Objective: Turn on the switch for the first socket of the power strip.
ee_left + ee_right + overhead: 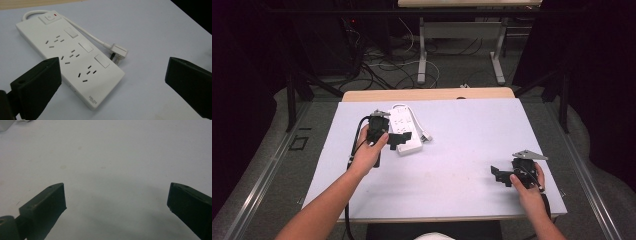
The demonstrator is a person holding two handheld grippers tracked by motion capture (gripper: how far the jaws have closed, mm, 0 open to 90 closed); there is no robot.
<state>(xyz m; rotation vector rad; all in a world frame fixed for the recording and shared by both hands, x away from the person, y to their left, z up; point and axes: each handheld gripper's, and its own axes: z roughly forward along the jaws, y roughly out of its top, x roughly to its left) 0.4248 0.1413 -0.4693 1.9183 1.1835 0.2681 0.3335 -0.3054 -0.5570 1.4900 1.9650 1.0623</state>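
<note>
Here, a pale lavender table mat [462, 150] carries one white plastic power strip [67, 57] at its ten o'clock.
Left gripper [393, 139] hangs over it, jaws wide apart; right gripper [501, 176] idles likewise at four o'clock. Best straddle the strip's width squarely, clear of the white plug [118, 53].

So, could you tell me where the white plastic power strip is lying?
In the high view, the white plastic power strip lies left of centre, just beyond the left gripper.
</note>
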